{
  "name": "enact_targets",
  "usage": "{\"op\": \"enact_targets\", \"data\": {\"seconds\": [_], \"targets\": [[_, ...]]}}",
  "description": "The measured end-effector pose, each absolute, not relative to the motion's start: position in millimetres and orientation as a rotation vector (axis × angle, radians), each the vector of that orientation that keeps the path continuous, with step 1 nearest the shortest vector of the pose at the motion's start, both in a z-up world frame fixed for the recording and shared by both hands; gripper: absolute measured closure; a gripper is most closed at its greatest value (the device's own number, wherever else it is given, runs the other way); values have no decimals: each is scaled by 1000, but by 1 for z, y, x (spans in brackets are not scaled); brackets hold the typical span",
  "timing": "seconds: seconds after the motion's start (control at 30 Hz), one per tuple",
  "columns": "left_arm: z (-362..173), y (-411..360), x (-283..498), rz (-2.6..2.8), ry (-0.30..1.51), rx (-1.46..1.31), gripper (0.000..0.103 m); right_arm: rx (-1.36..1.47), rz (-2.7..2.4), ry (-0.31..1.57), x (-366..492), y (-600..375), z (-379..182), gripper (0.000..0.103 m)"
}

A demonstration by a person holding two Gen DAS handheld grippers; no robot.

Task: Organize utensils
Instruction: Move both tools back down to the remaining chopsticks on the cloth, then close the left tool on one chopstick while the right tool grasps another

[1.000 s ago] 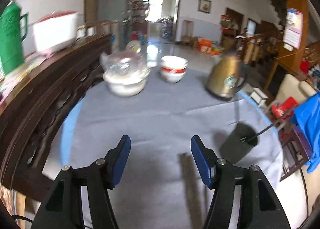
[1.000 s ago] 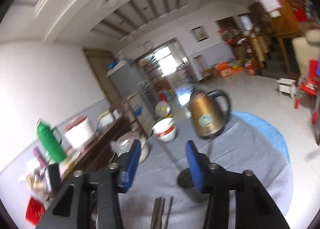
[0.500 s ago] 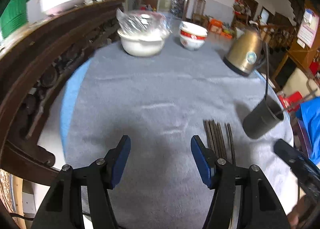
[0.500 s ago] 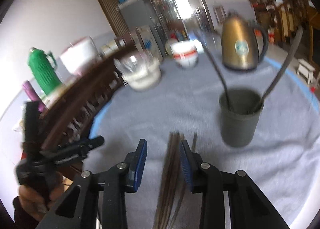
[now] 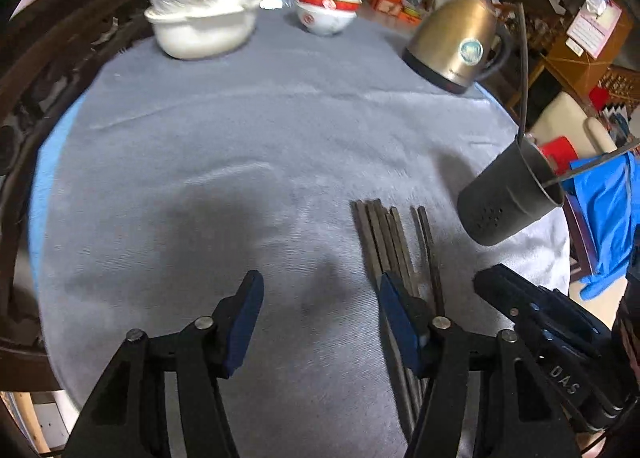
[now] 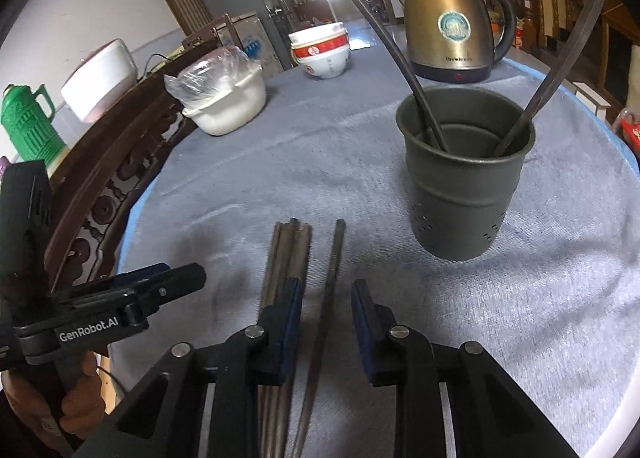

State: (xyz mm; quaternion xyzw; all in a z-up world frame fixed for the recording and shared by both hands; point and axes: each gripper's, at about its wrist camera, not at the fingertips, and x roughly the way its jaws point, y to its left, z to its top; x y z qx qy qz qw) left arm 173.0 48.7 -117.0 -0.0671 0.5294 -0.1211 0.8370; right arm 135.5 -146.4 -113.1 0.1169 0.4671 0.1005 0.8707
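Several dark chopsticks [image 6: 286, 258] lie in a bundle on the grey cloth, with one single chopstick [image 6: 333, 270] lying apart to their right. My right gripper [image 6: 326, 294] is open low over the cloth, its jaws either side of the single chopstick. A dark grey utensil cup [image 6: 464, 173] stands upright beyond, holding two long-handled utensils [image 6: 384, 33]. My left gripper [image 5: 320, 294] is open and empty left of the chopsticks [image 5: 390, 238]; its right finger overlaps the bundle. The cup [image 5: 508, 193] shows at the right of the left wrist view.
A gold electric kettle [image 6: 448, 25], stacked red-and-white bowls [image 6: 322, 49] and a plastic-covered white bowl [image 6: 224, 97] stand at the far side. A carved wooden rail [image 6: 108, 177] runs along the left. The cloth-covered table edge [image 6: 616, 346] lies close on the right.
Both grippers have tilted down and dropped toward the cloth. The right gripper has come low over the chopsticks, its jaws now straddling the single one. The left stays open.
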Motion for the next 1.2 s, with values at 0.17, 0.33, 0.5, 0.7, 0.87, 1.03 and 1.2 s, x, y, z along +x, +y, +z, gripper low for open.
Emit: {"op": "enact_targets", "data": {"seconds": [0.17,0.33,0.5,0.7,0.87,1.03,1.2], "targets": [[-133,36,191,-292,1182,-144,58,229,207,1006,153,-147,-130,80],[-142,32,208,-313,1217,-153,62,221,207,1023,168,-147,-139,82],[-146,30,224,-327,1240,-159,66,218,217,1030,178,-144,-142,82],[-151,26,232,-348,1254,-166,68,210,224,1046,189,-137,-145,82],[-152,27,236,-348,1246,-145,79,190,209,1079,194,-134,-154,84],[-152,32,236,-370,1244,-113,84,168,194,1099,197,-134,-153,87],[-151,33,238,-375,1269,-118,85,149,173,1112,204,-131,-153,88]]}}
